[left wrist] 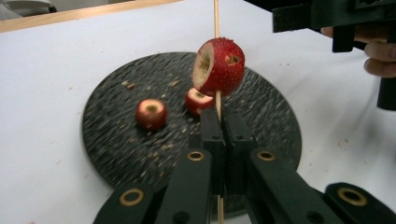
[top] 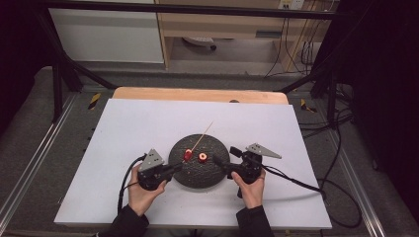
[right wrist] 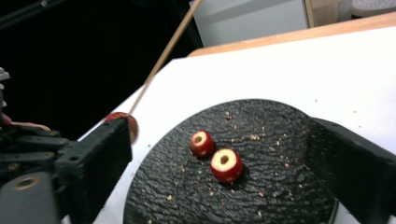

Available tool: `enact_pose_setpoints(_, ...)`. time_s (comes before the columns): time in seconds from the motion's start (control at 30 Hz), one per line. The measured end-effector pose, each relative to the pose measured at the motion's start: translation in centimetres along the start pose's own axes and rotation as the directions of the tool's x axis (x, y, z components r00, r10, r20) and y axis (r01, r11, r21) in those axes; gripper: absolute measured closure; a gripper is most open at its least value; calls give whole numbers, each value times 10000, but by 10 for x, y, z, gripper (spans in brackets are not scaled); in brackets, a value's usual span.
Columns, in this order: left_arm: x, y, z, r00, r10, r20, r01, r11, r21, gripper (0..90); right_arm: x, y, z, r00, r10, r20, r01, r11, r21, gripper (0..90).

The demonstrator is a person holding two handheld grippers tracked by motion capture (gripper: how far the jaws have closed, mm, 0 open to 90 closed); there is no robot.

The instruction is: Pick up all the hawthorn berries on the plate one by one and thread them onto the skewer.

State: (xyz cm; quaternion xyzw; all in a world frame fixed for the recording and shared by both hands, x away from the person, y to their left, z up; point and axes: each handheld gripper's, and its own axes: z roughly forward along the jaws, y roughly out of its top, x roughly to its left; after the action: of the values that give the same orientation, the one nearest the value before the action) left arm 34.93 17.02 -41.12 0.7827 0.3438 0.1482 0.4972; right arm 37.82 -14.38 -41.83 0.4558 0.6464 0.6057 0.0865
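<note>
No writing or brand mark can be read anywhere on the grippers, the plate or the table. In the high view the left gripper [top: 174, 168] sits at the lower centre-left of the frame, its hand [top: 141, 193] coming in from the bottom edge and the gripper pointing right toward the round black plate [top: 199, 175]. Its fingers [left wrist: 212, 140] are pressed together on a thin wooden skewer [left wrist: 216, 18], which runs up through a red cored fruit [left wrist: 219, 66] held above the plate at the upper middle of the left gripper view. The right gripper [top: 223, 164] lies at the plate's right edge, pointing left, its hand [top: 251, 189] below it; its fingers [right wrist: 100, 154] stand wide apart with nothing between them. Two more cored red fruits [right wrist: 202, 143] [right wrist: 226, 165] rest side by side on the plate at the middle of the right gripper view, amid crumbs.
</note>
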Motion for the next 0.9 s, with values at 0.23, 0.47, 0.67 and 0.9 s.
enact_pose_setpoints(0.23,17,-19,-22,9999,-146,22,145,9992,362,884,-5,3,3,9995,-288,153,272,9947,990,47)
enact_pose_setpoints(0.47,29,-38,-36,9996,-273,-28,274,9984,496,884,1,13,16,9907,-1336,265,1238,9646,2326,64)
enact_pose_setpoints(0.67,33,-46,-42,9998,-159,83,153,9977,660,884,10,26,35,9733,-2291,137,2081,9063,3679,88)
enact_pose_setpoints(0.9,32,-52,-45,9998,21,214,-40,9961,883,884,16,38,58,9521,-3056,-132,2725,8277,4906,116)
